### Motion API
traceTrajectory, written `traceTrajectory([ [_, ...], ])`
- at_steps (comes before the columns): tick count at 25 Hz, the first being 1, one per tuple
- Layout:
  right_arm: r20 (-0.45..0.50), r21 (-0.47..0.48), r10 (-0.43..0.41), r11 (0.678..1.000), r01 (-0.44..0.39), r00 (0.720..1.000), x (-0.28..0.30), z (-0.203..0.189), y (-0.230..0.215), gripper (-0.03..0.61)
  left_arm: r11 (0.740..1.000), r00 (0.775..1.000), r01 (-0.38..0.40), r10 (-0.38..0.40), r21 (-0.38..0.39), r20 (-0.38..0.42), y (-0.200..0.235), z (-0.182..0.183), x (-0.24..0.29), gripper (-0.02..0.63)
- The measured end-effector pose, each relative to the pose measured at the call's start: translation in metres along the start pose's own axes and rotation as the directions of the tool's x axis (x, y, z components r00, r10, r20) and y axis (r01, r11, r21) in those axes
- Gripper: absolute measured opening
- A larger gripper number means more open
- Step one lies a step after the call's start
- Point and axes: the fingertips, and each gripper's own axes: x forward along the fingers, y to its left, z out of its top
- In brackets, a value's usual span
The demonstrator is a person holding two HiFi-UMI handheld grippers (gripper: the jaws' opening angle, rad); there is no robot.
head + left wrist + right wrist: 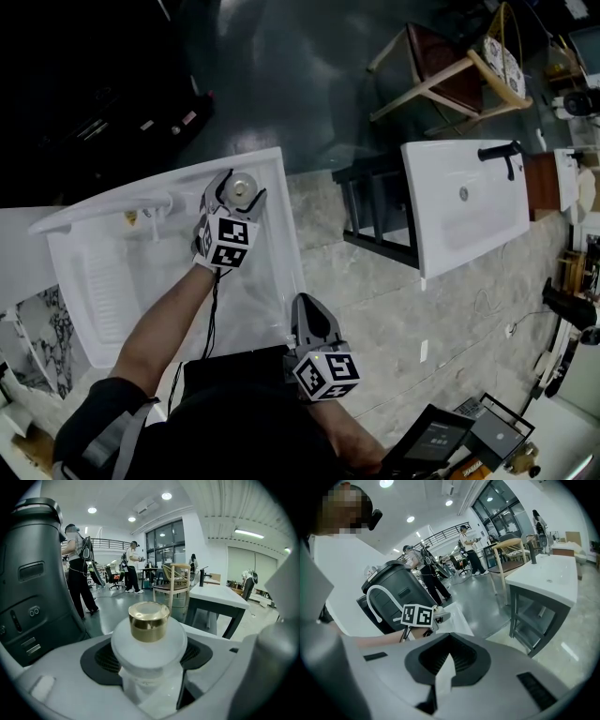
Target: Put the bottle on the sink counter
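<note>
A white bottle [246, 184] with a gold cap sits between the jaws of my left gripper [242, 189], at the far right corner of the white sink [274, 225]. In the left gripper view the bottle [149, 641] fills the gap and my left gripper [150, 681] is shut on its body. Whether its base touches the counter is hidden. My right gripper [311, 317] hangs near the sink's front right corner, close to my body. In its own view my right gripper [444, 670] is shut with nothing held, and it looks toward the left gripper's marker cube [417, 615].
A second white sink [464, 202] with a black faucet [502, 153] rests on a black frame [375, 211] to the right. A wooden chair [455, 80] stands beyond it. A dark grey bin [33, 583] rises behind the near sink. People stand far off in the hall.
</note>
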Motion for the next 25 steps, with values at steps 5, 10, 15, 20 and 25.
traceTrajectory([
  [5, -0.002, 0.002, 0.001, 1.0, -0.001, 1.0, -0.002, -0.001, 0.001, -0.005, 1.0, 1.0, -0.007, 0.007, -0.007, 0.012, 0.001, 0.002, 0.002, 0.339],
  [10, -0.001, 0.009, 0.007, 1.0, -0.006, 1.0, -0.001, -0.001, 0.001, -0.005, 1.0, 1.0, -0.007, 0.007, -0.016, 0.027, 0.001, 0.003, 0.003, 0.339],
  [15, -0.007, 0.008, 0.021, 1.0, -0.021, 1.0, -0.002, -0.002, 0.006, -0.005, 1.0, 0.999, -0.01, 0.01, 0.003, 0.038, 0.001, 0.007, -0.001, 0.342],
  [20, -0.005, 0.002, 0.035, 0.999, -0.035, 0.999, -0.006, 0.0, 0.009, -0.005, 1.0, 0.999, -0.018, 0.019, -0.007, 0.041, 0.001, 0.011, -0.011, 0.36],
  [25, -0.004, -0.004, 0.064, 0.998, -0.064, 0.998, -0.004, 0.0, 0.016, -0.005, 0.999, 0.998, -0.035, 0.035, 0.012, 0.048, 0.002, 0.014, -0.029, 0.36],
])
